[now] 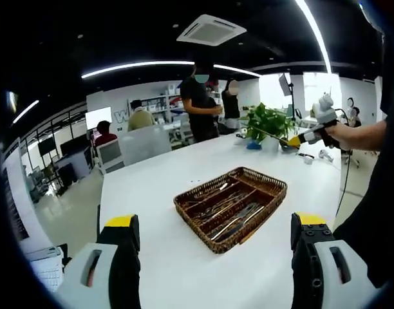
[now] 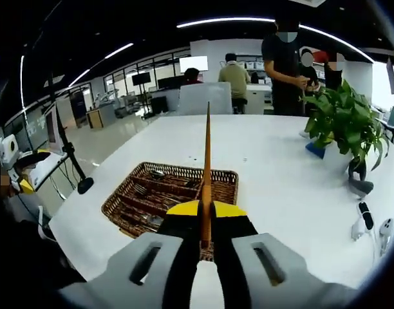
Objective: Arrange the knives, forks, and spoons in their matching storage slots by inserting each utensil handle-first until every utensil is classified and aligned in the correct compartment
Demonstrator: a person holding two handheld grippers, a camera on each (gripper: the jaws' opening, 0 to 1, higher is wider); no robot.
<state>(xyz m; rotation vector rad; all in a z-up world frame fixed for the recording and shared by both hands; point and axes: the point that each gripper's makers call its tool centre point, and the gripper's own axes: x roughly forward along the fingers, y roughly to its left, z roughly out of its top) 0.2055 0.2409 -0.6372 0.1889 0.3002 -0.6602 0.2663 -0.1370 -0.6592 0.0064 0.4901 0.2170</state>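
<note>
While people stand and sit at desks behind the long white table (image 1: 152, 193), a leafy green potted plant (image 2: 344, 122) rises near its far edge, with a blue object at its foot and small white devices lying on the tabletop close by. Nothing stands between the grippers and the brown wicker tray (image 1: 230, 207), which rests on the open middle of the table. Its lengthwise compartments hold metal cutlery, though the pieces are too small to tell knives from forks or spoons. The left gripper (image 1: 214, 241) hovers near the tray, its yellow-tipped jaws spread wide with nothing between them. The right gripper (image 2: 205, 215) is clenched on a slim wooden-coloured utensil (image 2: 206, 161), which points straight ahead above the tray. In the left gripper view, that gripper is raised high beside the plant.
</note>
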